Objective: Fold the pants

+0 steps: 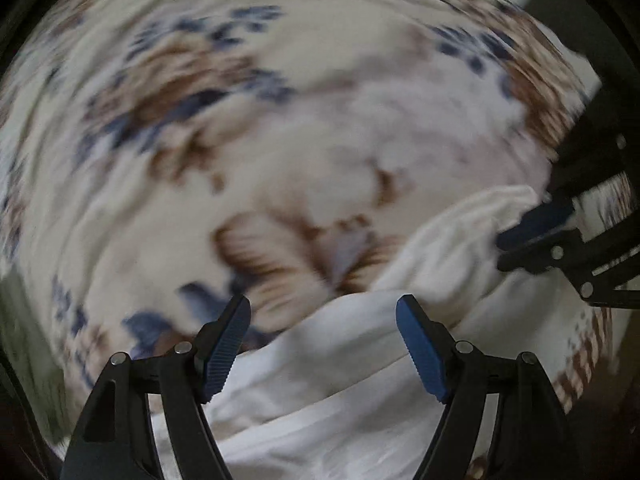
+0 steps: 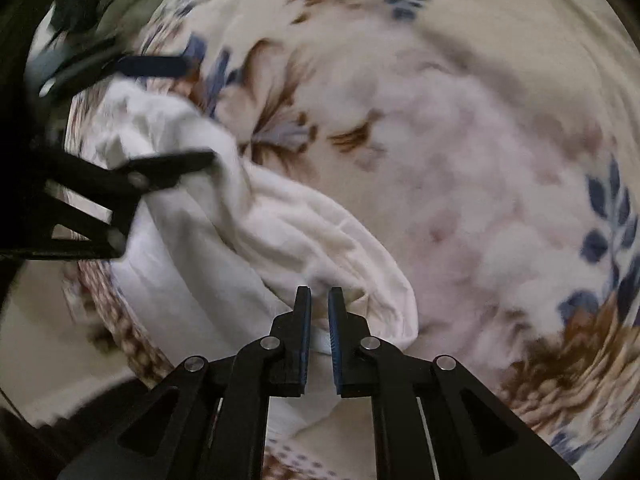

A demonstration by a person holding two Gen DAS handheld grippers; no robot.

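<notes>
The white pants (image 1: 360,360) lie bunched on a flowered blanket (image 1: 280,120). My left gripper (image 1: 323,344) is open just above the white cloth, jaws wide apart, nothing between them. My right gripper (image 2: 319,320) is shut on a fold of the pants (image 2: 280,240), with cloth pinched between its blue pads. In the left wrist view the right gripper (image 1: 520,236) shows at the right edge, holding the cloth. In the right wrist view the left gripper (image 2: 172,116) shows open at the upper left over the pants. Both views are motion-blurred.
The cream blanket (image 2: 460,140) with brown and blue flowers covers the whole surface. Its patterned edge (image 2: 120,320) runs at the lower left in the right wrist view, with pale floor (image 2: 48,360) beyond it.
</notes>
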